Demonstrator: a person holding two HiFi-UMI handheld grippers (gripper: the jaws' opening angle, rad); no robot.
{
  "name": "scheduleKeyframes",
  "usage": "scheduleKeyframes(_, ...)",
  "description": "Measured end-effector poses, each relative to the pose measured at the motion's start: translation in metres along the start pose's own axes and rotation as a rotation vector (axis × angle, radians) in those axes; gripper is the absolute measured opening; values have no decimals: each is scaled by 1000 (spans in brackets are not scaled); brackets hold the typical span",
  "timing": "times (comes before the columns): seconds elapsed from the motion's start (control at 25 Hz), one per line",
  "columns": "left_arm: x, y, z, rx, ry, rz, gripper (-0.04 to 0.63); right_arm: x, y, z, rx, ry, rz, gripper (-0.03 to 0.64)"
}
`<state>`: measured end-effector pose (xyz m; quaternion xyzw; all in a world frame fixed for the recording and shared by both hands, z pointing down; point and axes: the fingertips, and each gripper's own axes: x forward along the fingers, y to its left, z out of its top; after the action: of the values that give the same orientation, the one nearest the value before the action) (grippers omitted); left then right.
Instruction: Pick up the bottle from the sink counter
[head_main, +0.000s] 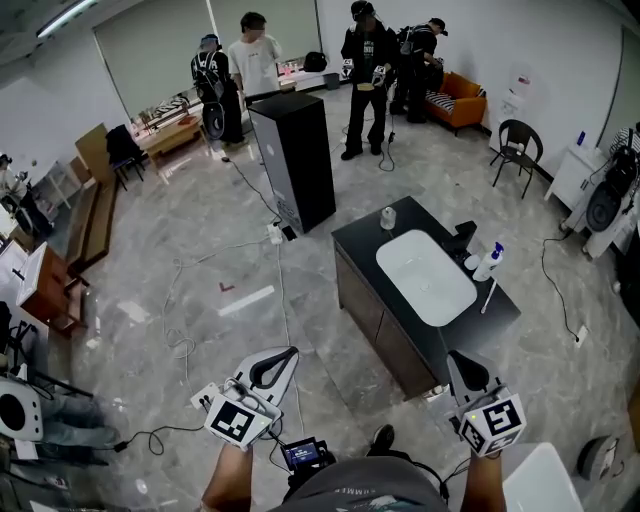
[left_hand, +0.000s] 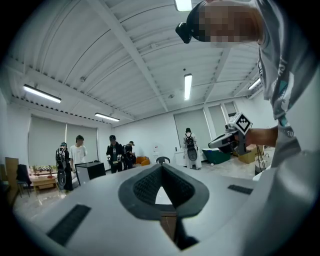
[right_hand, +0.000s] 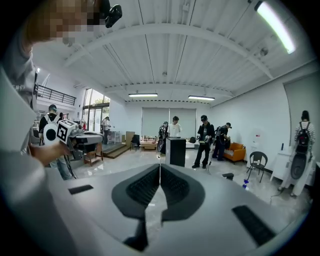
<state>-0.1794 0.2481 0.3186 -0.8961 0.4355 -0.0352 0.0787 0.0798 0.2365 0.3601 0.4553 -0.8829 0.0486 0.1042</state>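
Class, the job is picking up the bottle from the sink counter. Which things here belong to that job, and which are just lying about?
Belongs to the job: bottle, sink counter, left gripper, right gripper (both shut, empty).

Lying about: small cup, black cabinet, chair, orange sofa.

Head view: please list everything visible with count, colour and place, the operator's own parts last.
sink counter: one, black, right of centre
basin: one, white, in the counter top
bottle: one, white with blue top, on the counter right of the basin
small container: one, pale, counter's far end
tall cabinet: one, black, beyond the counter
people: four, standing, far end
sofa: one, orange, far right
left gripper: one, white, shut and empty, lower left
right gripper: one, white, shut and empty, lower right
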Motion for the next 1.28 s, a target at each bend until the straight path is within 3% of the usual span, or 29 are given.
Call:
scheduleKeyframes(0.32,45,-6,5,-7,21,65,3,28,-47,-2,9,8,90,3)
scheduleKeyframes(0.72,64,-8,12,22,84,146,3,48,-77,-3,26,14,188,4)
scheduleKeyframes(1.0,90,5,5,11,88,109,3,63,-91,-6,31,32,175,5)
scheduleKeyframes(1.28,131,39,-3,-9,40,11,3,86,-100,-12,63,49,83,5)
